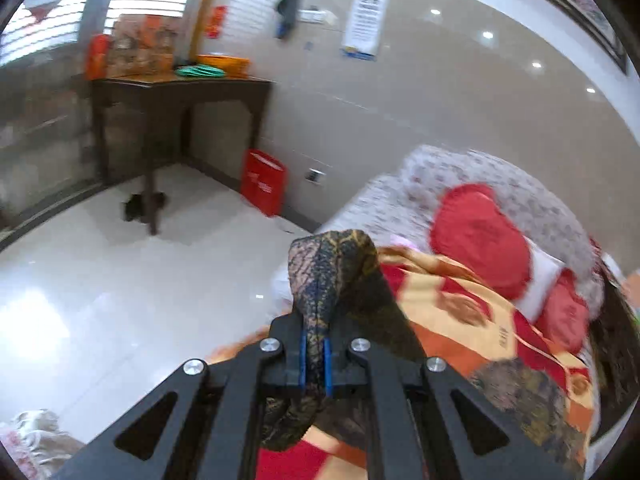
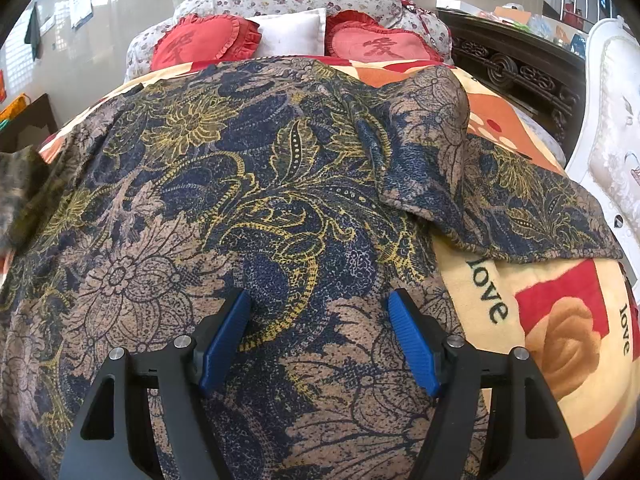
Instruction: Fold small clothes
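Note:
A dark blue, tan and yellow floral garment lies spread over the bed's blanket. One sleeve stretches out to the right. My right gripper is open and hovers just above the garment's lower middle. My left gripper is shut on a bunched fold of the same garment and holds it lifted at the bed's left edge. That raised fold shows at the far left of the right wrist view.
Red heart pillows and a white pillow lie at the bed's head. A carved dark headboard and a white chair stand on the right. Left of the bed are a glossy floor, a dark table and a red bin.

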Motion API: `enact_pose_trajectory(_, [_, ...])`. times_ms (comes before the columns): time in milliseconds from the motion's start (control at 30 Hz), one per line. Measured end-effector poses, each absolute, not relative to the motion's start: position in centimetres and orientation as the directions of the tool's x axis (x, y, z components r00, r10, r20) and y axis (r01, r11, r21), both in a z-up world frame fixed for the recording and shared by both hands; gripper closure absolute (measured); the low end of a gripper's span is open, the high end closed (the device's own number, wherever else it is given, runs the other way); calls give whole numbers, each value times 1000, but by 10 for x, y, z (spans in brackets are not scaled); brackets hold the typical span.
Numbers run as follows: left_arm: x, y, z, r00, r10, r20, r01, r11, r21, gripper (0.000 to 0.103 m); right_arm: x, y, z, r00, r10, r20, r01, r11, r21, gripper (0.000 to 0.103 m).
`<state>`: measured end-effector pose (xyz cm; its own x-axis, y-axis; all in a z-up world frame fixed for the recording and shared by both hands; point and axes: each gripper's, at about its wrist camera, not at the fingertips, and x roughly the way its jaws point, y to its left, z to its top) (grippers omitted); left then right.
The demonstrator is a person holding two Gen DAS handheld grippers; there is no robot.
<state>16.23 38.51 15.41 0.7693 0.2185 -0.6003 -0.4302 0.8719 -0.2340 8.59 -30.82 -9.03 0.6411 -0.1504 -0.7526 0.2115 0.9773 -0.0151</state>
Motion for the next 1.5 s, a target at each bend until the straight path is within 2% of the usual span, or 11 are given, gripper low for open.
enact_pose_trajectory(200, [172, 384, 148, 755, 228, -615, -434, 877, -207, 97, 86, -309, -90, 641, -147, -753, 211, 977, -11, 12])
enact_pose_trajectory(333, [199, 328, 145, 788, 70, -612, -264, 936, -233, 97, 86, -309, -90, 642, -149, -752, 212, 977, -12, 12])
enact_pose_trajectory(500, [240, 190, 129, 762, -229, -606, 55, 955, -292, 97, 85, -310, -91, 644, -142, -752, 211, 977, -4, 12])
enact_pose_trajectory(733, [262, -14, 79, 630, -457, -628, 280, 888, -365, 97, 83, -314, -91, 649, -115, -752, 208, 978, 30, 12])
enact_pose_trajectory(833, [252, -96, 53, 553, -506, -662, 365, 861, -354, 97, 83, -315, -91, 651, -107, -752, 206, 978, 39, 11])
enact_pose_trajectory(967, [242, -174, 18, 460, -506, -730, 461, 838, -290, 97, 82, -316, -91, 654, -92, -751, 202, 978, 56, 11])
enact_pose_trajectory(1233, [236, -217, -17, 353, -518, -779, 525, 799, -293, 97, 80, -319, -90, 664, -61, -745, 197, 976, 95, 10])
enact_pose_trajectory(1300, [232, -220, -24, 265, -543, -797, 562, 759, -330, 91, 80, -319, -89, 665, -55, -745, 195, 975, 102, 10])
enact_pose_trajectory(1367, [226, -219, -28, 211, -560, -801, 594, 724, -349, 65, 80, -318, -89, 665, -51, -745, 195, 975, 107, 10])
enact_pose_trajectory(1467, [210, -202, -24, 239, -545, -804, 621, 722, -305, 47, 81, -319, -88, 664, -45, -747, 194, 975, 113, 10])
enact_pose_trajectory(1500, [204, -188, -23, 249, -543, -802, 625, 723, -295, 46, 81, -320, -87, 662, -39, -748, 193, 974, 120, 10])
